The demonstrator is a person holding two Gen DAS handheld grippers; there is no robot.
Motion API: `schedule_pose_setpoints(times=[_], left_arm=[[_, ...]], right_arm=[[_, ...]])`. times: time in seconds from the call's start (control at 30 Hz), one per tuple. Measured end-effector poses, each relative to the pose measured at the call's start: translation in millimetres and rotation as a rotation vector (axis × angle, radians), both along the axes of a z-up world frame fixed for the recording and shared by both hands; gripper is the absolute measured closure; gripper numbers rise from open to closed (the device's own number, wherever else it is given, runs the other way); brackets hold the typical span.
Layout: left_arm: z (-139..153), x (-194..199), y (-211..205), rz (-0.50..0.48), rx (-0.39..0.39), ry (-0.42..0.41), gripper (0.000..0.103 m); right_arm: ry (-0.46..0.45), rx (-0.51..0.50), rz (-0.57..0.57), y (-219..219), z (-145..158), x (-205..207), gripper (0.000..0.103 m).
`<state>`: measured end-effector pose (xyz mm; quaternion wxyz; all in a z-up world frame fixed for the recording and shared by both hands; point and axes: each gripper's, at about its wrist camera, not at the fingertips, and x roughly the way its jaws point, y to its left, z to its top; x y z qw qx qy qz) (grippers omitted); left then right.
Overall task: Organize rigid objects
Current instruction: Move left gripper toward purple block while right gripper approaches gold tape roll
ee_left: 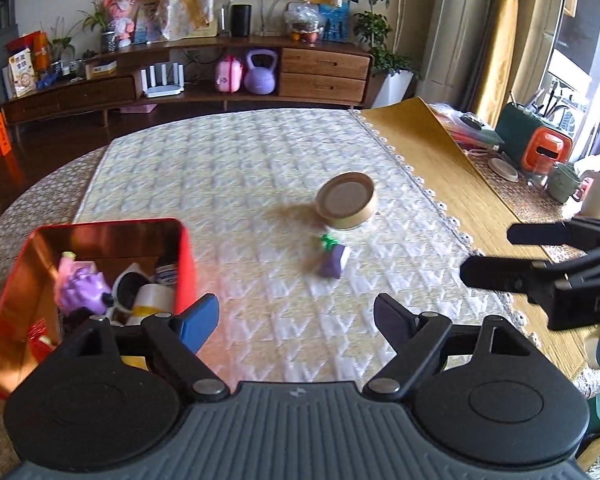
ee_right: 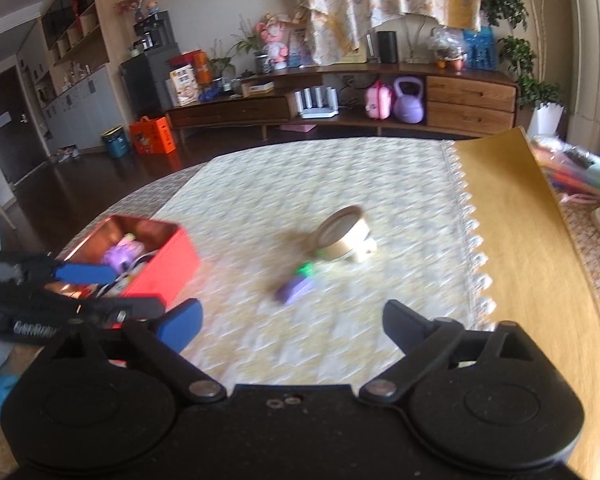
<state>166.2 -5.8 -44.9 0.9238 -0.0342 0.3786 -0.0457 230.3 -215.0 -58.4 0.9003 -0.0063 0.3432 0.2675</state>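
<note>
Red tin [ee_left: 100, 236] near desk's [ee_left: 236, 168] left edge — both grippers' fingers [ee_left: 198, 322] wide, empty; open quilt around gold lid [ee_left: 346, 204].

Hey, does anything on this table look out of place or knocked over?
Yes. A round gold tin sits tilted on the quilted cream tablecloth, propped on a pale thing visible only in the right wrist view. Just in front of it a small purple toy with a green top lies on its side, outside the red metal box holding the other toys.

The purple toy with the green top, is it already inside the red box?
No, the purple toy lies on the quilted cloth near the round tin, apart from the red box.
</note>
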Motion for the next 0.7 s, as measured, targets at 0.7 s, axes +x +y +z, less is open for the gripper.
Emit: schedule_pose_setpoints(times=[0.7], left_arm=[[-47, 75, -27, 0.024, -0.124, 0.079, 0.002]], right_arm=[[-0.071, -0.144, 0.14, 26, -29, 100, 0.0]])
